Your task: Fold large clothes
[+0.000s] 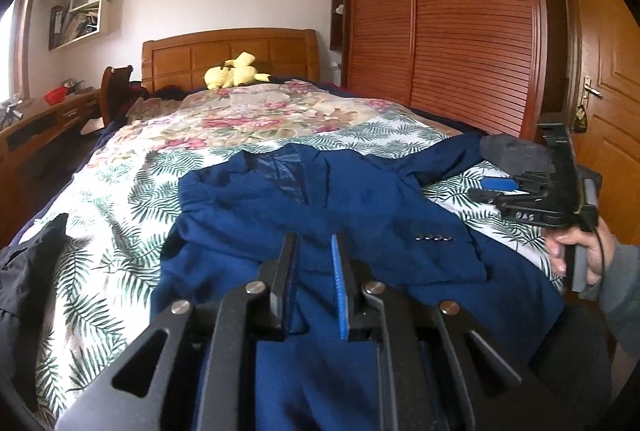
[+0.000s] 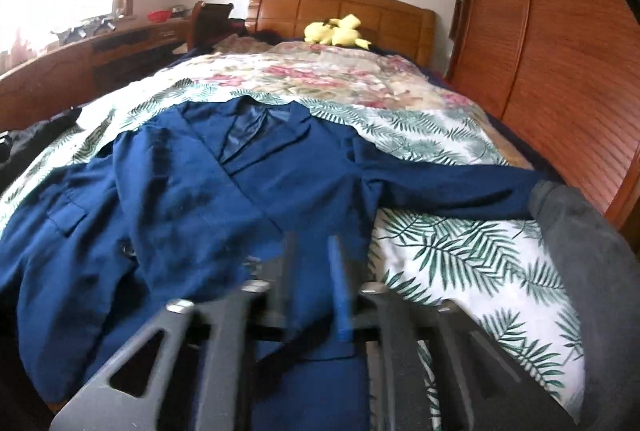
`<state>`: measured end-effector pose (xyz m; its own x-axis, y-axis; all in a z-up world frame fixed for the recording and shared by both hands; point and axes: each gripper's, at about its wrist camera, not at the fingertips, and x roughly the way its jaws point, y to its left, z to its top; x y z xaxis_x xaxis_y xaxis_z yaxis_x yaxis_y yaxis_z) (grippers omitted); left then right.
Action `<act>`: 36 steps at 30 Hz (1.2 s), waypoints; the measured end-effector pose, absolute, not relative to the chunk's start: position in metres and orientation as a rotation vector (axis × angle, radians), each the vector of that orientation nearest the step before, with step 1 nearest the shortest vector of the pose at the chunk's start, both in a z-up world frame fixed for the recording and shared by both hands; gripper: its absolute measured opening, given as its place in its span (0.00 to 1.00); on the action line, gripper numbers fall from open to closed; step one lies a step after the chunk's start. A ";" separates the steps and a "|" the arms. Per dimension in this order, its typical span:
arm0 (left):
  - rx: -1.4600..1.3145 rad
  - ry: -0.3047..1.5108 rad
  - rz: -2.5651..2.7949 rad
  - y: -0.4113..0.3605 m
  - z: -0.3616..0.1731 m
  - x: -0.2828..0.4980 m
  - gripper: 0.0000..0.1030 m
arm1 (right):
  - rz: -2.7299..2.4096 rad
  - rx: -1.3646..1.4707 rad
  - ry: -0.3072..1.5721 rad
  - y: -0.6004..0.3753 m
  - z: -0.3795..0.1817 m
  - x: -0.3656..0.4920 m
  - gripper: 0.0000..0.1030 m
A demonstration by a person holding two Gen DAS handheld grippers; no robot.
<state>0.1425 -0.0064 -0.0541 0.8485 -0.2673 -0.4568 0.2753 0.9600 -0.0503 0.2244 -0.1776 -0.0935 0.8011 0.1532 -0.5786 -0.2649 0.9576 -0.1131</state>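
While a navy blazer [image 2: 208,199] lies face-up along the bed's [image 2: 460,251] foot edge, the left gripper [image 1: 314,251] pinches its hem. Only the left view shows the hand [image 1: 580,251] holding the right gripper [image 2: 312,255], jaws slightly parted, empty.

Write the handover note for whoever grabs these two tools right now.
Left tool: jaws narrow at the near hem of the blue jacket; cannot tell if they pinch it.
Right tool: open, empty, above the leaf-print bedcover, by the outstretched sleeve.
Jacket: face up, collar toward the headboard. The other sleeve, cuff buttons showing, lies across the front.
Done: jacket laid out, one sleeve in.
Left to do: probably bring in the outstretched sleeve, then fold the body.
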 end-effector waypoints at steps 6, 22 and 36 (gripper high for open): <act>0.020 0.507 -0.289 -0.020 -0.048 0.149 0.17 | 0.339 -0.176 0.640 -0.176 -0.114 0.244 0.53; 0.020 0.559 -0.288 -0.037 -0.052 0.202 0.21 | 0.472 -0.136 0.861 -0.176 -0.179 0.281 0.54; -0.017 0.510 -0.381 -0.049 -0.070 0.276 0.24 | 0.451 -0.147 0.845 -0.172 -0.181 0.282 0.54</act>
